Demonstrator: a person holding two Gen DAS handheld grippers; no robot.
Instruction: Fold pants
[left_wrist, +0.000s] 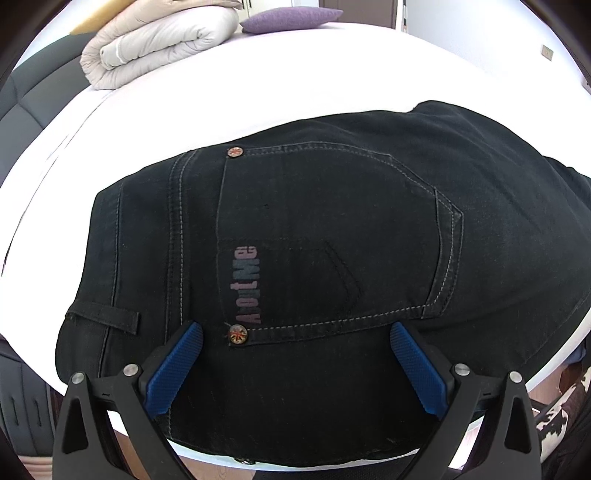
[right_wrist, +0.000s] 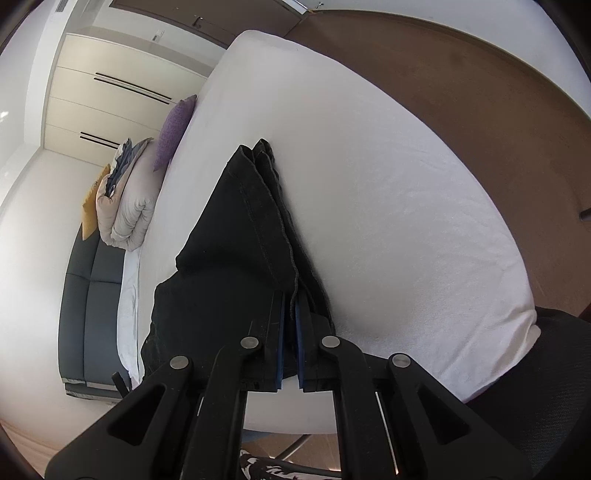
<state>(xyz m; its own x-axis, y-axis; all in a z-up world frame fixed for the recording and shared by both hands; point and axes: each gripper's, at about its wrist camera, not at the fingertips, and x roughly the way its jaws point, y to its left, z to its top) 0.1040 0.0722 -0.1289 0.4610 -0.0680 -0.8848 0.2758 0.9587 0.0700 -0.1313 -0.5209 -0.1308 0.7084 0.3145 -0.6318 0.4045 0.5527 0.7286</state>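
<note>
Matt black denim pants (left_wrist: 332, 229) with pale stitching and shiny metal rivets (left_wrist: 237, 334); smooth white cloth bed sheet (left_wrist: 258, 81) beneath; ribbed blue pads (left_wrist: 173, 369), matt black plastic gripper frames.

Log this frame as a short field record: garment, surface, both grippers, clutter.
garment: black pants, back pocket up, lying on the bed
surface: white bed sheet
left gripper: open, fingers either side of the pocket's lower rivet, over the waist area
right gripper: shut on pants fabric at the leg end
clutter: folded beige duvet, purple pillow at far side
fold state: legs stacked, not yet folded across
</note>
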